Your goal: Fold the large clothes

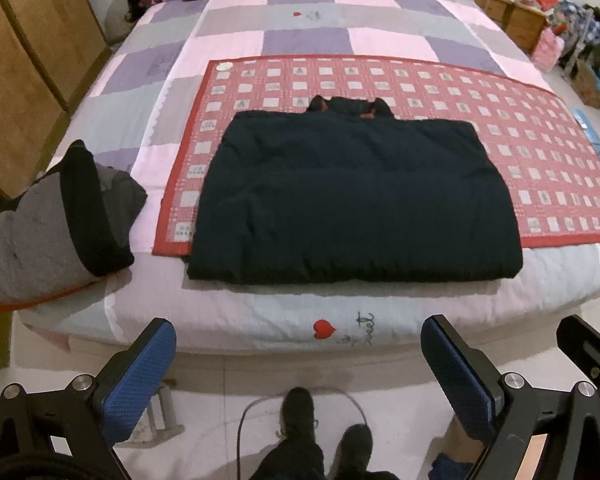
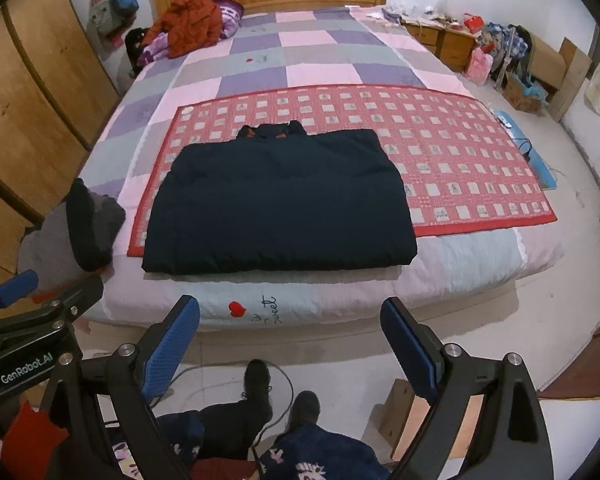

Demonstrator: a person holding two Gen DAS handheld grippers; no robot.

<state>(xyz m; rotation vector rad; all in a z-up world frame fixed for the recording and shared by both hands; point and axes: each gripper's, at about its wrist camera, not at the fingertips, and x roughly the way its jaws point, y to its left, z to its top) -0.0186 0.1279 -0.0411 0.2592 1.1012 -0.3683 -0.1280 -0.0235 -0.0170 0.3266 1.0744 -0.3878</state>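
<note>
A dark navy padded jacket (image 1: pixel 352 196) (image 2: pixel 278 204) lies folded into a flat rectangle near the front edge of the bed, partly on a red patterned mat (image 1: pixel 500 128) (image 2: pixel 460 140), collar at the far side. My left gripper (image 1: pixel 298 364) is held back from the bed over the floor, open, nothing between its blue pads. My right gripper (image 2: pixel 290 340) is likewise back over the floor, open and empty. The left gripper's body (image 2: pixel 28 336) shows at the left of the right wrist view.
A grey and black folded garment (image 1: pixel 48 224) (image 2: pixel 84 228) sits on the bed's front left corner. An orange jacket (image 2: pixel 188 22) lies near the headboard. Wooden wardrobes (image 2: pixel 32 100) stand left, cluttered cabinets (image 2: pixel 452 44) right. The person's shoes (image 1: pixel 300 412) stand on the floor below.
</note>
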